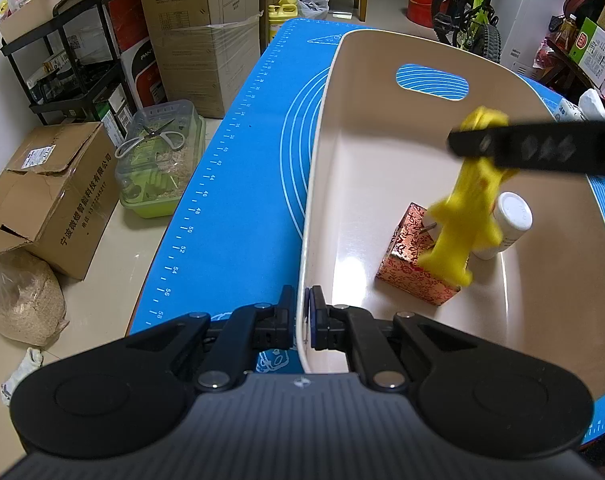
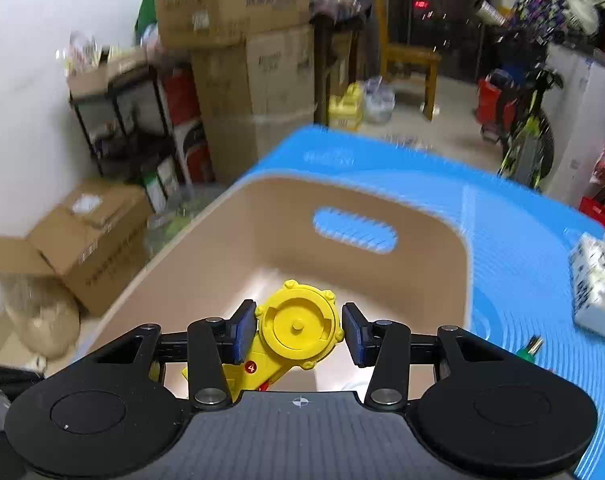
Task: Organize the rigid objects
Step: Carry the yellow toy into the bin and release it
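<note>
The left wrist camera looked steeply down from close at the near rim of the beige bin [image 1: 382, 152] on the blue mat [image 1: 238, 184]. The right wrist camera faced the same bin [image 2: 230, 248] from slightly farther back, motion-blurred. Both shared the bin, the mat and the stacked cardboard boxes [image 1: 198, 32] behind.

The bin [image 1: 318, 184] sits on a mat [image 1: 238, 184] covering the tabletop, with the left claw [image 1: 301, 320] clamped on its near-left rim. Inside, a patterned box [image 1: 406, 264] lies left of a bottle [image 1: 510, 220]; the toy [image 1: 458, 232] hangs above them in the right claw [image 2: 299, 330]. Cartons [image 1: 50, 196] stand on the floor to the left
</note>
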`<state>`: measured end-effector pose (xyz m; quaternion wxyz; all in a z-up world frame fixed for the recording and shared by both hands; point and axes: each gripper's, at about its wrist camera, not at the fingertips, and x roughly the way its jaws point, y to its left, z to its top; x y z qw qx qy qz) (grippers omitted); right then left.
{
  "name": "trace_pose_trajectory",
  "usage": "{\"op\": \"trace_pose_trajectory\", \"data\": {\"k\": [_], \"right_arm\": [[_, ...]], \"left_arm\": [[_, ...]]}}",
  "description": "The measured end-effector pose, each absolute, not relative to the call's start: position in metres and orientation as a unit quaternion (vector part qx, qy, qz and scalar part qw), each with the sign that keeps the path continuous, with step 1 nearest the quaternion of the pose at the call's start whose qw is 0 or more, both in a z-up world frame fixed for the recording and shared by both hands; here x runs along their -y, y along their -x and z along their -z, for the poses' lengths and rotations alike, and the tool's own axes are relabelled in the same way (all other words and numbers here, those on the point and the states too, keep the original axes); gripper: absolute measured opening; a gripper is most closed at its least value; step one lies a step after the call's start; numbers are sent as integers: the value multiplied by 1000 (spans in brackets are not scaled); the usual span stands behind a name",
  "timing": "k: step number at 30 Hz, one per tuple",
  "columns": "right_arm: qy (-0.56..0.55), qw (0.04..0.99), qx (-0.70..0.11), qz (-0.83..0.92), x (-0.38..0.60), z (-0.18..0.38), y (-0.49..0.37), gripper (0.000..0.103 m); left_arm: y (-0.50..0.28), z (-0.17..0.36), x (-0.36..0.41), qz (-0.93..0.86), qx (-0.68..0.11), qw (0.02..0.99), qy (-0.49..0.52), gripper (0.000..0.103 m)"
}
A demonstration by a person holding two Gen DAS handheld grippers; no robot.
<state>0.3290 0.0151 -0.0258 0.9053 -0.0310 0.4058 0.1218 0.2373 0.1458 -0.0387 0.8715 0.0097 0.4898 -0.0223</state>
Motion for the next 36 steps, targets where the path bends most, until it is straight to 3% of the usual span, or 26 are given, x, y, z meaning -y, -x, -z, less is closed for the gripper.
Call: {"op": "trace_pose_trajectory", "data": {"k": [8,12,25,36], "right_arm": [[41,885,-448,-117,-13,49,-333,52],[29,894,-432,-118,-3,39,-330,62],[-3,922,-381,-63,78,-13,-309,68],[6,905,-425,13,141,27,-298,70]], "left_arm": [[-237,39,-146,22,-490,871,-9,9],[-237,39,-146,22,-490,871,-10,9],[-237,39,-146,22,-490,871,-9,9],[-238,39,-146,22,-490,871,-10,10]]}}
